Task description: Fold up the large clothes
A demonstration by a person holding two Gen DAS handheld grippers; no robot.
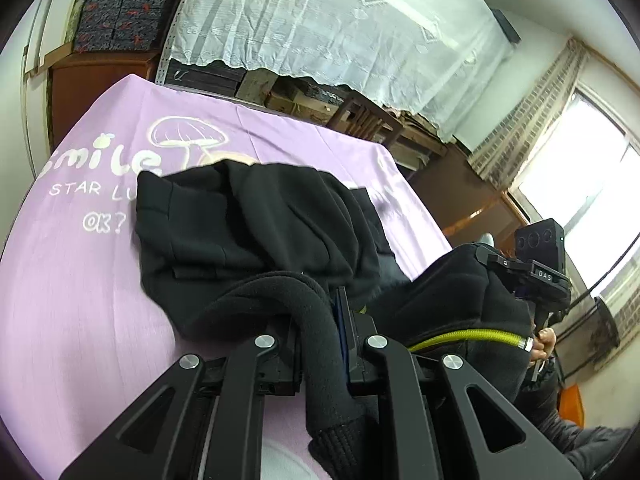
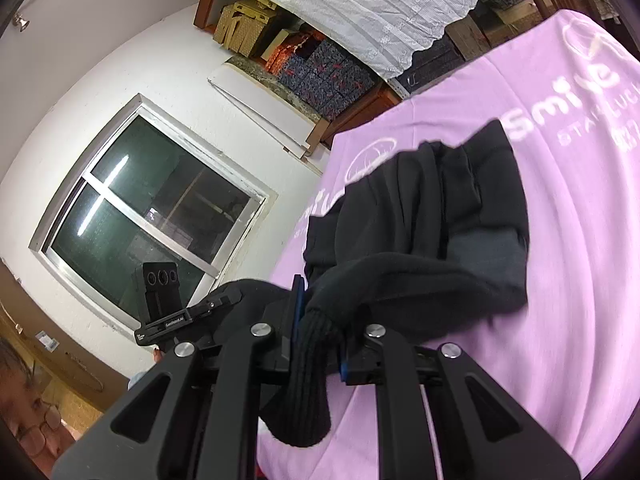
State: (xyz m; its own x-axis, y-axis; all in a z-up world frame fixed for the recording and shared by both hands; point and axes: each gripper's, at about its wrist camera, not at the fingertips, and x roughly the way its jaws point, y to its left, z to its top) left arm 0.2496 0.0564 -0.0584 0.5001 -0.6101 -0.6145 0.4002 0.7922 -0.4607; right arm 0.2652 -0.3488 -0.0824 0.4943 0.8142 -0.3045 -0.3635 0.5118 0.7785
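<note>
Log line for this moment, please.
left tongs: shut on black garment | right tongs: shut on its ribbed cuff | garment partly on lilac sheet

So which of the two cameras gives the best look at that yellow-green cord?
The left wrist view. There the yellow-green cord runs in plain sight across the black garment, ending in a metal tip near a person's fingers. The right wrist view shows the garment but none of the cord.

White walls (image 2: 80, 80) are seen; a dark-paned window (image 2: 152, 204) is set in one, a bright window (image 1: 580, 168) (curtained) in another. Wooden shelving (image 1: 360, 108) is draped with white lace cloth (image 1: 320, 20).
</note>
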